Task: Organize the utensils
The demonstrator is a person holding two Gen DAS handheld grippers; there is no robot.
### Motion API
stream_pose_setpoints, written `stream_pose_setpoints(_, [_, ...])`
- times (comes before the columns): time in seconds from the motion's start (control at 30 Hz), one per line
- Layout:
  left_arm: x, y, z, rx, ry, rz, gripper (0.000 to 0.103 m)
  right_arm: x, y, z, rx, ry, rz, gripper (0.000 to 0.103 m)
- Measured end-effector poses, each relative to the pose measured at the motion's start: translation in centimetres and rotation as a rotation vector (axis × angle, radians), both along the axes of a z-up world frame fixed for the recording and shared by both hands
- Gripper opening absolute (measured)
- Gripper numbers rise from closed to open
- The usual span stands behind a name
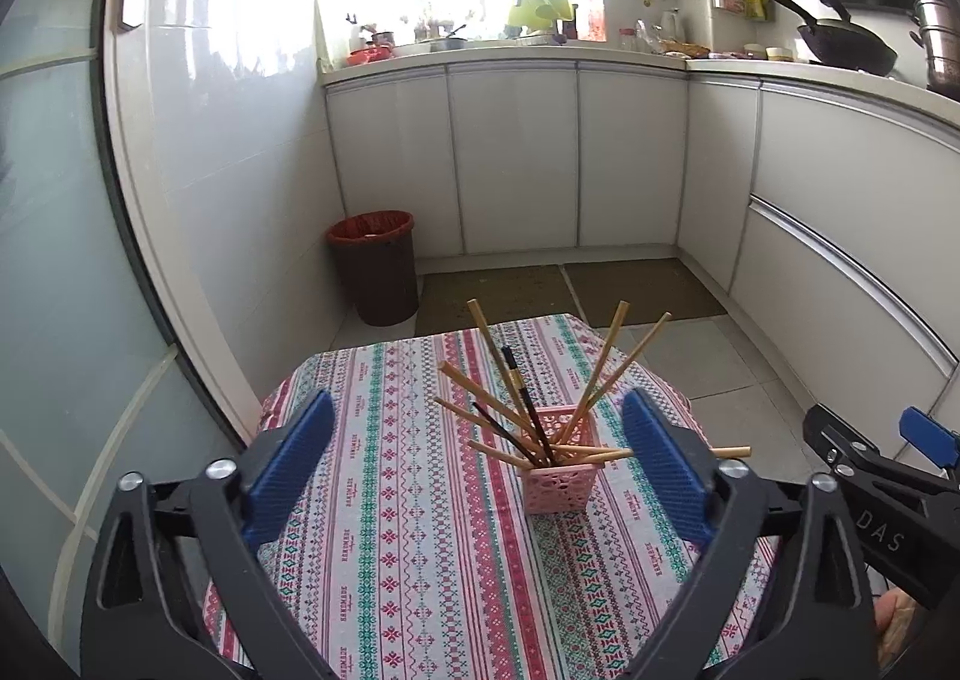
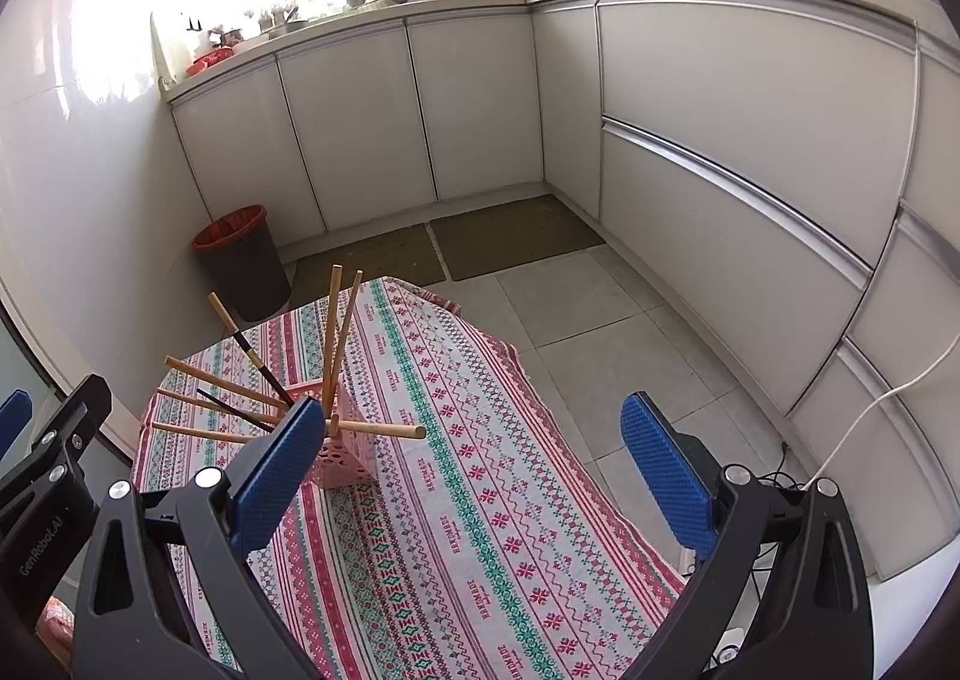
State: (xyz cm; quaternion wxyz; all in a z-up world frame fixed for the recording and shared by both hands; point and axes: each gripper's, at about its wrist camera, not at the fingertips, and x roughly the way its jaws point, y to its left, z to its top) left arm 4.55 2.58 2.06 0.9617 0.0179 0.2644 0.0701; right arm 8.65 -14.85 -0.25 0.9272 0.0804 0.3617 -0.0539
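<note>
A small pink lattice basket [image 1: 561, 476] stands on a table with a striped patterned cloth [image 1: 420, 530]. Several wooden and dark chopsticks [image 1: 522, 380] fan out of it, one lying across its rim. My left gripper [image 1: 480, 440] is open, its blue pads wide apart on either side of the basket and nearer to me. In the right wrist view the basket [image 2: 345, 461] sits partly behind the left pad, chopsticks [image 2: 336, 344] sticking up. My right gripper [image 2: 474, 440] is open over the cloth [image 2: 480, 500], to the right of the basket, holding nothing.
A dark bin with a red liner [image 1: 375, 266] stands on the floor by the wall. White kitchen cabinets [image 1: 516, 158] run behind and to the right. A wok [image 1: 846, 41] sits on the counter. A white cable [image 2: 888, 398] hangs near the right cabinets.
</note>
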Motion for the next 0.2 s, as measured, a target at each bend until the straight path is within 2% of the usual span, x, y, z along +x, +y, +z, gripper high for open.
stream_pose_setpoints(0.2, [-0.02, 0.24, 0.22, -0.009, 0.002, 0.026, 0.096, 0.06, -0.21, -0.1, 0.007, 0.002, -0.004, 0.096])
